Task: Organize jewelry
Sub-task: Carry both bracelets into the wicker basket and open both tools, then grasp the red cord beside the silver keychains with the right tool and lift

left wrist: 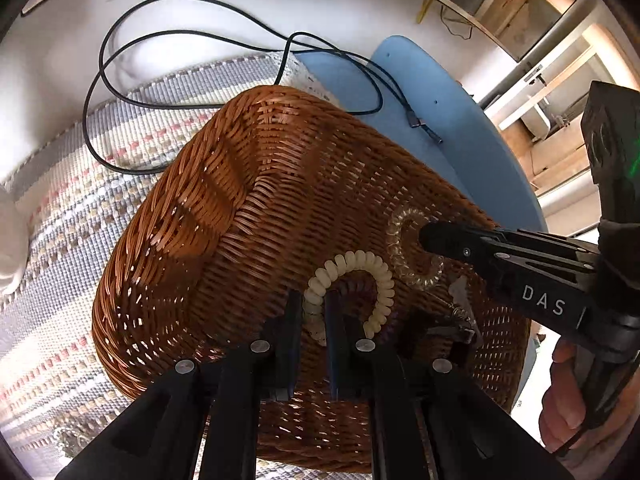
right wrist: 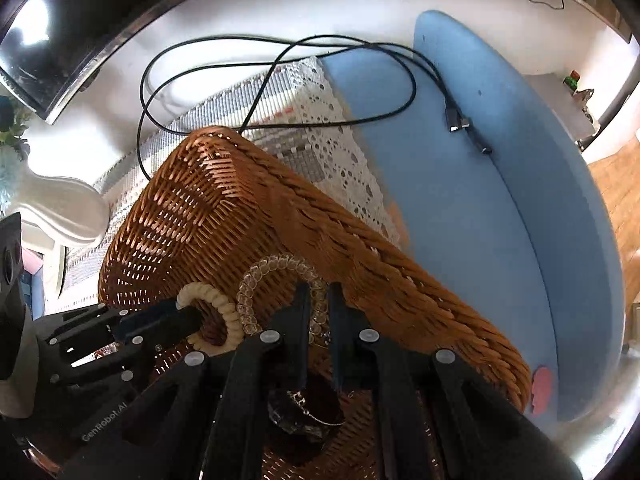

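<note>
Desk [left wrist: 60,60]: white top, dark metal-edged rim along the far side in both views; only the right view catches the plant [right wrist: 10,128] at the far left corner.
Blue board [right wrist: 460,208]: lies along the desk's right side; the right view shows its full curve and a pink patch [right wrist: 542,394] near its near end, the left view just the far tip.
Mat [left wrist: 60,220]: striped weave under the basket; the left view gives the pink and grey stripes, the right view the lace edge towards the board.
Basket [left wrist: 248,216]: brown wicker, sitting on the mat, mid-desk; the left view looks into its woven wall, the right view runs along its braided rim.
Cable [left wrist: 132,40]: black, looping over the mat's far edge onto the board, plug end resting on the board.
White object [right wrist: 64,208]: left of the basket; clear in the right view, a sliver in the left.
Left gripper [left wrist: 312,320]: over the basket, clenched on the cream coil [left wrist: 352,264].
Right gripper [right wrist: 318,308]: over the basket too, clamped on the clear coil [right wrist: 256,280], beside the cream one.
Hand [left wrist: 568,400]: seen only in the left view, gripping the right tool's handle.
Basket floor: the right view alone shows a thin chain [right wrist: 308,408] on something dark; too small to tell more.
</note>
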Available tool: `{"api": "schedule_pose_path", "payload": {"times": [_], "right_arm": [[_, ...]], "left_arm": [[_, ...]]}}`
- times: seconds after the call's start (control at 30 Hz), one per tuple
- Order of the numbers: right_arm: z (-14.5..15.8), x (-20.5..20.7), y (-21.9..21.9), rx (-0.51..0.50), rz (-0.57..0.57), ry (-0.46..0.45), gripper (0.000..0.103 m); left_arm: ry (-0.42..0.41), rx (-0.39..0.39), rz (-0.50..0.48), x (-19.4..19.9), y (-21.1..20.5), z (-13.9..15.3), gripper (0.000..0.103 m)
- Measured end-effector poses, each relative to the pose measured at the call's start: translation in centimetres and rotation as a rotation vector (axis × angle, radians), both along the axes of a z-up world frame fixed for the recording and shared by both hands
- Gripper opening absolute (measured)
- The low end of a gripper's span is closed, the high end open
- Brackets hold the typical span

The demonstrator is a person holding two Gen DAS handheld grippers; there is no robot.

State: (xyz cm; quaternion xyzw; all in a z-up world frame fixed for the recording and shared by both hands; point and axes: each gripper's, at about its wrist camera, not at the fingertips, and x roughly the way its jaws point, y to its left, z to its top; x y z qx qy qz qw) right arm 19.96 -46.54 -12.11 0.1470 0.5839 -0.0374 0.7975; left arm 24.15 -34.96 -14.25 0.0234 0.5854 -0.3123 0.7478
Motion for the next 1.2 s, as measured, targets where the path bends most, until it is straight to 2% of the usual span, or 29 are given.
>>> {"api": "schedule_pose_path", "payload": {"times": [0.07,0.13,0.2,0.33,0.47,0.6,0.8,0.97,1.2], "right_arm": [[-0.1,-0.1,-0.2,0.021,-0.003,0.000,0.012],[0.1,-0.5,-0.5,0.065,-0.009,-0.002,0.017],[0.6,-1.2,-0.9,0.086,-0.032,-0.013,0.032],[1.6,-2.6,-1.2,0.086,-0.059,-0.029,0.034],[3.1,-3.8,-0.6,0.103,-0.064,-0.050,0.034],[5.2,-4.4,1.9,0.105,-0.023,-0.095,0.034],[7.9,-5.0,8.1,0.095,0.096,-0.145,0.034],[8.0,-5.7,13.9,0.105,0.204,-0.152,0.034],[5.0,-6.3,20.4,0.124,0.307,-0.085,0.034]], "left_arm": [[0.013,-0.030,0.009,0.0,0.3,0.2,0.015],[0.024,-0.058,0.019,-0.1,1.3,0.7,0.037],[0.011,-0.077,0.038,-0.5,2.7,1.5,0.043],[-0.027,-0.082,0.064,-1.3,5.4,3.1,0.043],[-0.041,-0.119,0.131,-2.4,9.5,5.0,0.043],[-0.060,-0.127,0.229,-3.2,15.3,6.4,0.043],[-0.105,-0.128,0.402,-4.2,24.4,8.2,0.043],[-0.108,-0.109,0.480,-5.3,29.6,7.6,0.043],[-0.037,-0.081,0.492,-6.1,32.3,3.8,0.043]]}}
